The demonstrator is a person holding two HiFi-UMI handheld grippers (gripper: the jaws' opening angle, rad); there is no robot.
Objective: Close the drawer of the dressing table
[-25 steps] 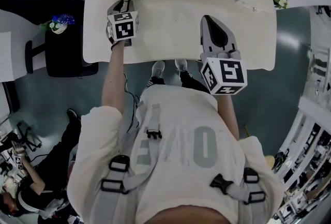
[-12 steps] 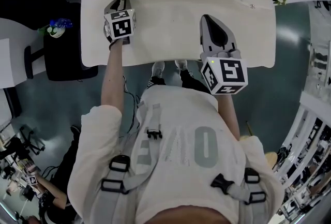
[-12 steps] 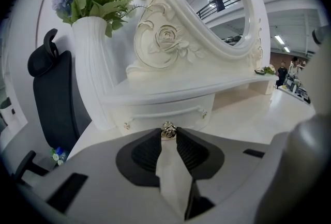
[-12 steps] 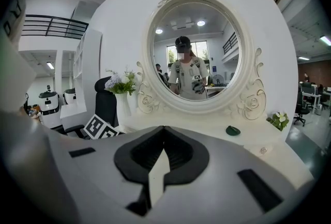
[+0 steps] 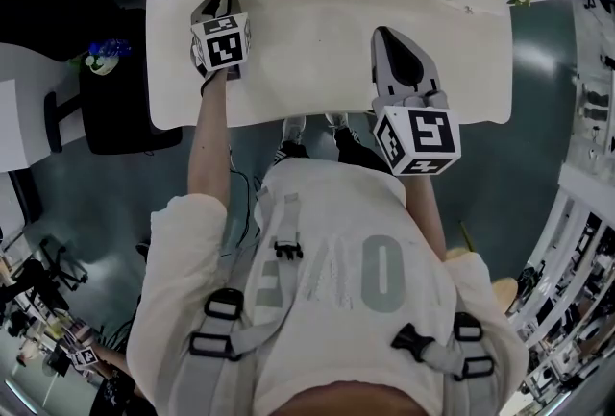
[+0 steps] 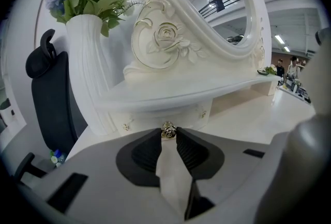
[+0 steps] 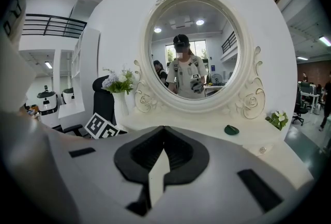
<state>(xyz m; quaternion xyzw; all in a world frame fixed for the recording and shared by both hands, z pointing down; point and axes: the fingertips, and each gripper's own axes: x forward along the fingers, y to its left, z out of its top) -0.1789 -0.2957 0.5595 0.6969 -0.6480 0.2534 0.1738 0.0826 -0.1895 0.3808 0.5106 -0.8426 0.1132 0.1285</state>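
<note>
The left hand-held gripper point(image 6: 168, 137) was clamped on the small brass-coloured round knob point(image 6: 167, 130) of the cream-white wooden drawer point(image 6: 147, 120), pinching it at the very tips of the jaws. The drawer sat under the raised shelf at the left end of the glossy white worktop point(image 5: 317, 59), near the tall white ribbed vase point(image 6: 90, 62). Its front looked flush, or all but flush, with the shelf's face, so the push seemed at its last stretch. To finish well, the pressure wanted to run straight along the drawer's travel, level and without twisting the knob, until the front met the frame all round; a skewed push could jam it. The grip was best loosed only once the drawer had seated, then drawn straight back so the tips did not tug it open. The right hand-held gripper point(image 5: 386, 37) hung over the worktop's middle, jaws together on nothing, well apart from the drawer
</note>
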